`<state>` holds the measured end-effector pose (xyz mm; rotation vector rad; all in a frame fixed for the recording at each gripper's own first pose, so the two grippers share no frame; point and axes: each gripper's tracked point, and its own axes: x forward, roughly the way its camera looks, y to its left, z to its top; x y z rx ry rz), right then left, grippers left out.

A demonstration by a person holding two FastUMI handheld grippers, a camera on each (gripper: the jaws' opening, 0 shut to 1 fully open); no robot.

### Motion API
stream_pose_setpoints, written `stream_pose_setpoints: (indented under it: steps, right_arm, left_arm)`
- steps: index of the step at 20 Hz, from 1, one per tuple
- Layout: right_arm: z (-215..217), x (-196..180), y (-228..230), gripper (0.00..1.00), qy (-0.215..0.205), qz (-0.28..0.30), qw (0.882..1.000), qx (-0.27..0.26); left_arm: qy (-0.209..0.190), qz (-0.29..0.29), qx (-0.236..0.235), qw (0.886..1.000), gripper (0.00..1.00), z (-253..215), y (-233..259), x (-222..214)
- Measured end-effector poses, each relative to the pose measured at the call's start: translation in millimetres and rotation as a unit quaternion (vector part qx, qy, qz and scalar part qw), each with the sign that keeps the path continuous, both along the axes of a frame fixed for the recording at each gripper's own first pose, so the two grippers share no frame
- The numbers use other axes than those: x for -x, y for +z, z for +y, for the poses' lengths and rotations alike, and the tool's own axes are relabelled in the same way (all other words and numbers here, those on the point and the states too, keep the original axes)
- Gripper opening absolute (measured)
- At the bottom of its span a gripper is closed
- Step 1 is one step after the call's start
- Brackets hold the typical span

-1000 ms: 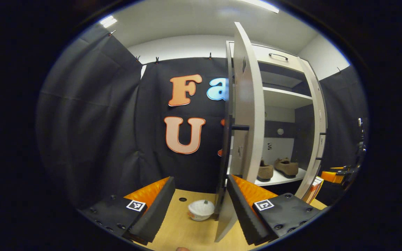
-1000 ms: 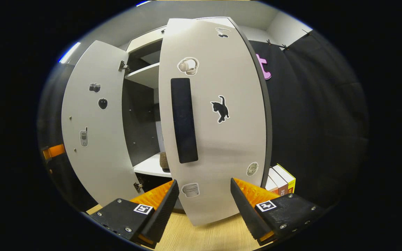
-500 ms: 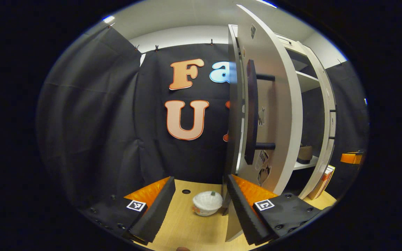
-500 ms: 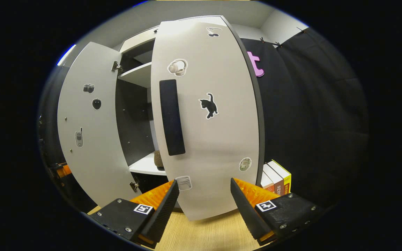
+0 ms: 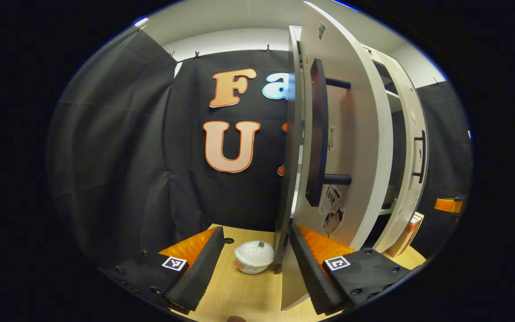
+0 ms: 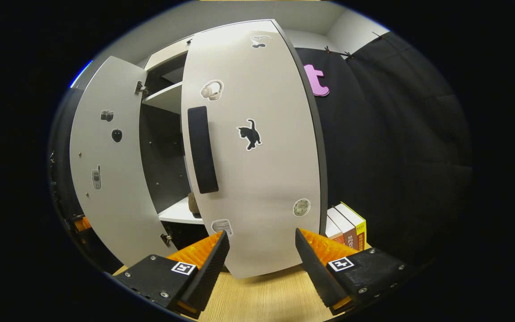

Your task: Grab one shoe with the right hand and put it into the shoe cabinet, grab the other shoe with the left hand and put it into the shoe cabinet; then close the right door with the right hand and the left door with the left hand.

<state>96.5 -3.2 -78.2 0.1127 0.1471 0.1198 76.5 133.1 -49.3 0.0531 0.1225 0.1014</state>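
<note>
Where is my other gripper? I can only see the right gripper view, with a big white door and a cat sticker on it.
Observer: The left gripper is at the left door. Its jaws are open, and the door's edge stands between them.
Operator: Does that door have a handle on the outside?
Observer: Yes, a dark bar handle runs down its outer face.
Operator: Is there anything on the table over there?
Observer: A white bowl sits on the table, right beside the door's bottom corner.
</note>
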Motion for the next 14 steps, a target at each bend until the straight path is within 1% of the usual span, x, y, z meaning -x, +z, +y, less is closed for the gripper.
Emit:
stream_pose_setpoints:
  steps: [1,2,3,4,7,10,11,12,13,14]
  right_arm:
    - [-1,0,0,0.92,-0.001,0.0,1.0,-0.001]
    - [-3,1,1,0.92,-0.002,0.0,1.0,-0.002]
    - [-4,1,1,0.92,-0.002,-0.001,1.0,-0.003]
    - [-6,3,2,0.92,-0.003,-0.002,1.0,-0.002]
    - [-15,8,5,0.92,-0.01,-0.005,1.0,0.001]
    - [-26,13,7,0.92,-0.021,-0.007,1.0,-0.003]
    - [-30,15,7,0.92,-0.025,-0.008,1.0,-0.004]
    - [-34,17,6,0.92,-0.029,-0.008,1.0,-0.005]
    - [-37,18,6,0.92,-0.033,-0.008,0.999,-0.005]
    - [-41,20,6,0.92,-0.037,-0.008,0.999,-0.006]
  left_arm:
    - [-0.008,0.001,0.0,1.0,0.93,-9,-1,-2]
    - [-0.019,0.001,0.002,1.0,0.93,-20,-3,-4]
    - [-0.03,0.002,0.005,1.0,0.96,-32,-5,-6]
    - [-0.042,0.002,0.008,0.999,0.93,-44,-6,-10]
    - [-0.074,0.005,0.015,0.997,0.94,-76,-9,-22]
    - [-0.096,0.006,0.004,0.995,0.93,-104,-11,-33]
    - [-0.104,0.008,0.002,0.995,0.96,-113,-13,-36]
    - [-0.111,0.01,0.006,0.994,0.99,-122,-14,-40]
    - [-0.121,0.015,0.013,0.992,0.96,-132,-19,-46]
    - [-0.131,0.02,0.022,0.991,0.96,-142,-23,-53]
